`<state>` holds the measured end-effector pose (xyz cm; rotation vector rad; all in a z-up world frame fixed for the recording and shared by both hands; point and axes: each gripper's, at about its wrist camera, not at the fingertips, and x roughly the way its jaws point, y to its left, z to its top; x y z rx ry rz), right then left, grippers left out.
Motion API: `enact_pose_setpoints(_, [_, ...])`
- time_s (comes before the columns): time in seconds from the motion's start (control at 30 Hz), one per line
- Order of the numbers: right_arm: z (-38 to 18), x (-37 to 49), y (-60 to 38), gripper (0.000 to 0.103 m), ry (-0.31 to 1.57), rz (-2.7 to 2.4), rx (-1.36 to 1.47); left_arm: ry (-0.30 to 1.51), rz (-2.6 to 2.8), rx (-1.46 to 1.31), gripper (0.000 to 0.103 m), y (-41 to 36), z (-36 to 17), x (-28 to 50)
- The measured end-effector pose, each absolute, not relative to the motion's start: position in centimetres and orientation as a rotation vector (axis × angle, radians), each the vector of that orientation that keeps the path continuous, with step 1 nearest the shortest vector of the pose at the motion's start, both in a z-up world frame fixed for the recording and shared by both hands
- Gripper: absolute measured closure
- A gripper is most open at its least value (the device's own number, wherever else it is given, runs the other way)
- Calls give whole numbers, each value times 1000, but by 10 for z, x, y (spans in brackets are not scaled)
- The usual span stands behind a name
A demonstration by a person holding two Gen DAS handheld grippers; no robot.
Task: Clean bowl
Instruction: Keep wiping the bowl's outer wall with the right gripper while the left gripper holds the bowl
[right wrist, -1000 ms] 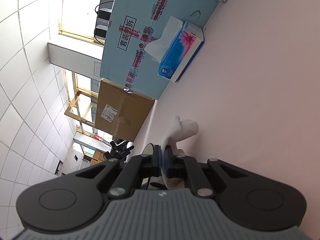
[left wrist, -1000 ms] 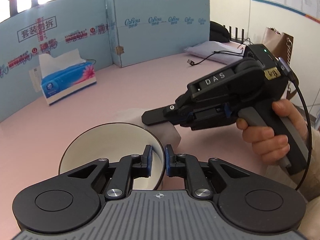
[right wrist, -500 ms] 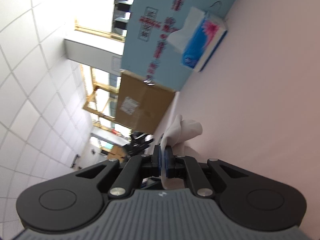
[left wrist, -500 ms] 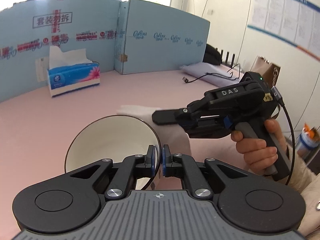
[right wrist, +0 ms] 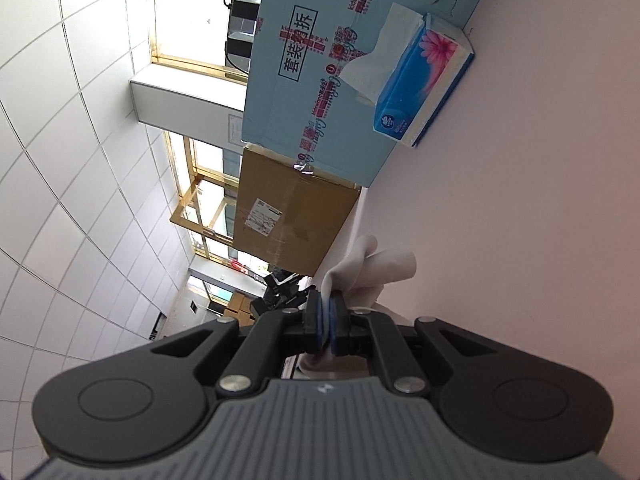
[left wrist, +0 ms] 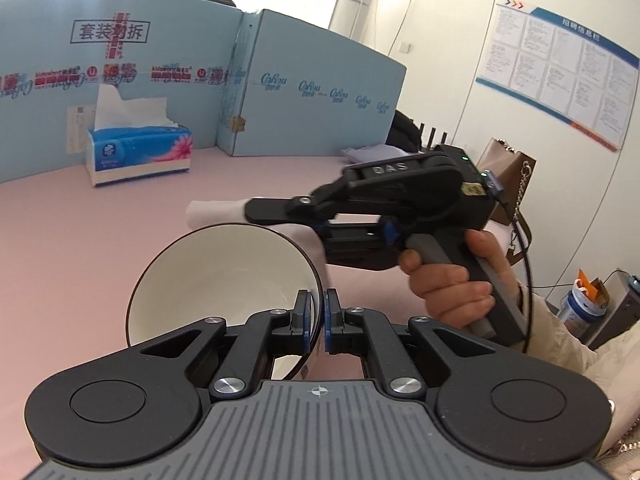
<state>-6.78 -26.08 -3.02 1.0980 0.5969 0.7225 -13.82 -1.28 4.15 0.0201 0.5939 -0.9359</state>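
Observation:
A white bowl [left wrist: 224,276] with a dark rim is held tilted above the pink table. My left gripper [left wrist: 318,312] is shut on the bowl's right rim. My right gripper [right wrist: 329,320] is shut on a white tissue [right wrist: 370,270]; the tissue sticks out past the fingers. In the left wrist view the right gripper [left wrist: 256,210] lies sideways just behind and above the bowl, and the tissue [left wrist: 216,212] shows at its tip beyond the bowl's far rim.
A blue tissue box [left wrist: 138,150] stands at the back left of the pink table [left wrist: 80,240], also in the right wrist view [right wrist: 420,92]. Blue cardboard panels [left wrist: 312,92] wall the back. A brown bag [left wrist: 508,172] and clutter lie at the right.
The left gripper closed on the bowl's rim and lifted and tilted the bowl. The right gripper with the tissue rose and now sits just above the bowl's far rim.

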Motion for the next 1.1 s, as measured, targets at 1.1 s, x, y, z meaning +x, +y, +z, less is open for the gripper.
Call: enact_pose_setpoints(1.1, [-28, -96, -274, 96, 627, 716, 1084, 583, -939, -12, 91, -4, 37, -139])
